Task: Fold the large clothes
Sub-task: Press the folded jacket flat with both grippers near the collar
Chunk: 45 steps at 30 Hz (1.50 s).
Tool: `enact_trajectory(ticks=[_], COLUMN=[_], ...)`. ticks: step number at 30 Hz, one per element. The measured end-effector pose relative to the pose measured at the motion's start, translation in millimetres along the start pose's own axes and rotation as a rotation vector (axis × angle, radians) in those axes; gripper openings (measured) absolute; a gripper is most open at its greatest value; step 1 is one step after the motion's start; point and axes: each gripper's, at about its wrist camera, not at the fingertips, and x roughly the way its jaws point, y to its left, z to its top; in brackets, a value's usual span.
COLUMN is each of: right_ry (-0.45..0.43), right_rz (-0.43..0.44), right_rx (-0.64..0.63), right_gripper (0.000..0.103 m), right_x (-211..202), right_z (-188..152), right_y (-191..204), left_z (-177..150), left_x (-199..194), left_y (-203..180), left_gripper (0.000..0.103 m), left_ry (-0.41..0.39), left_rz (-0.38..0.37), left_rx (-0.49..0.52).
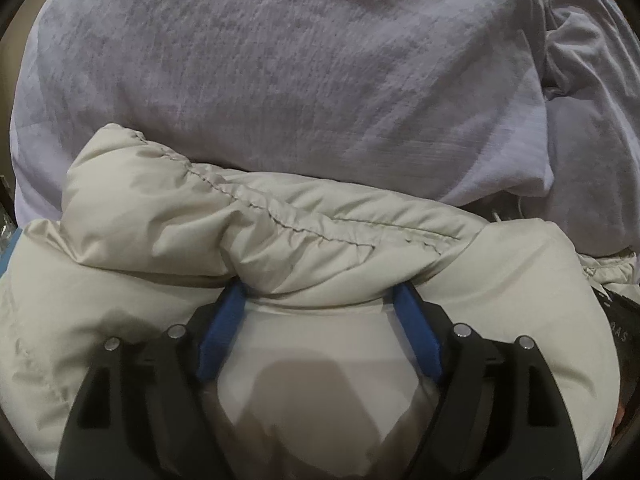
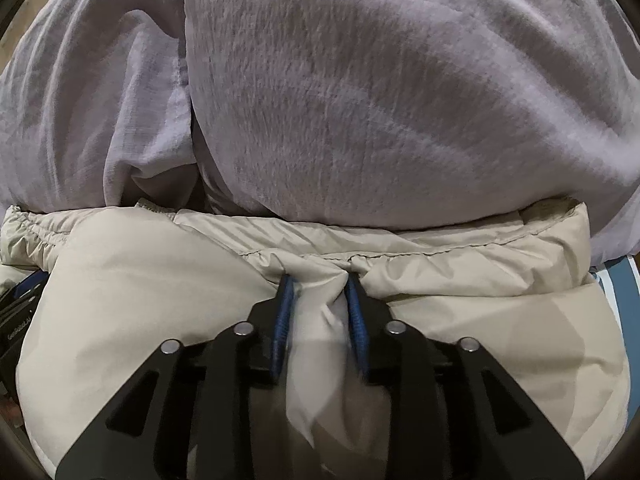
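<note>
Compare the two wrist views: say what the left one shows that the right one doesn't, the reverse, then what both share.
Only the left wrist view: the left gripper spread wide, its blue fingers pushed under a puffy fold of the beige jacket.

Only the right wrist view: the right gripper nearly closed, pinching a bunch of jacket fabric at the stitched hem; a blue striped surface at the right edge.

Both: the beige jacket in front, the lavender garment behind it.
</note>
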Motion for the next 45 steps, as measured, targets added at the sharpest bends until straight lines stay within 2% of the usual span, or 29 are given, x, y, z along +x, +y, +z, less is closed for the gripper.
enact_trajectory(ticks=[5, 9, 11, 13, 17, 21, 24, 31, 34, 39, 41, 45], right_ry=[-0.028, -0.003, 0.010, 0.002, -0.045, -0.056, -0.049, -0.075, -0.086, -0.096, -0.098, -0.100], right_rz=[-0.028, -0.053, -0.049, -0.024, 0.025, 0.046, 0.025, -0.037, -0.050, -0.055, -0.056, -0.063], right_rx=[-0.016, -0.028, -0.001, 0.039, 0.082, 0.062, 0.035, -0.004, -0.004, 0.002, 0.008, 0.009], right_gripper=[0.036, 0.038, 0.044, 0.057, 0.067, 0.077, 0.078, 0.086, 0.088, 0.091, 0.092, 0.093], right_x=[1.4, 1.9, -5.4, -18.0, -46.3, -52.2, -43.1, -19.8, -20.1, -10.1, -2.7, 21.2], right_z=[-10.6, -18.8, -18.0, -15.4, -18.8, -31.7, -41.0, -50.4, -65.3, -70.4, -69.5, -72.9], right_y=[9.7, 22.1, 24.0, 25.1, 39.9, 68.4, 84.3, 87.3, 87.3, 88.1, 81.9, 78.4], left_z=[-3.0, -8.0, -6.8, -4.8, 1.9, 8.1, 7.8, -3.2, -5.8, -11.9, -26.0, -27.9], left_x=[5.5, 8.5, -0.4, -12.9, -38.5, -46.6, -39.7, -16.7, -8.8, 4.0, -0.3, 6.4], left_y=[0.0, -5.2, -4.4, -1.6, 7.1, 18.4, 26.5, 35.2, 36.3, 37.8, 38.2, 39.1], left_gripper=[0.078, 0.078, 0.078, 0.078, 0.078, 0.078, 0.078, 0.080, 0.083, 0.084, 0.085, 0.086], left_ry=[-0.011, 0.005, 0.015, 0.020, -0.033, -0.064, -0.049, -0.022, -0.028, -0.042, -0.047, -0.053], left_rz=[0.008, 0.007, 0.011, 0.003, -0.010, 0.016, 0.033, 0.068, 0.068, 0.061, 0.058, 0.061], left_rx=[-0.002, 0.008, 0.018, 0.016, 0.019, 0.024, 0.011, 0.019, 0.016, 0.006, 0.002, 0.003])
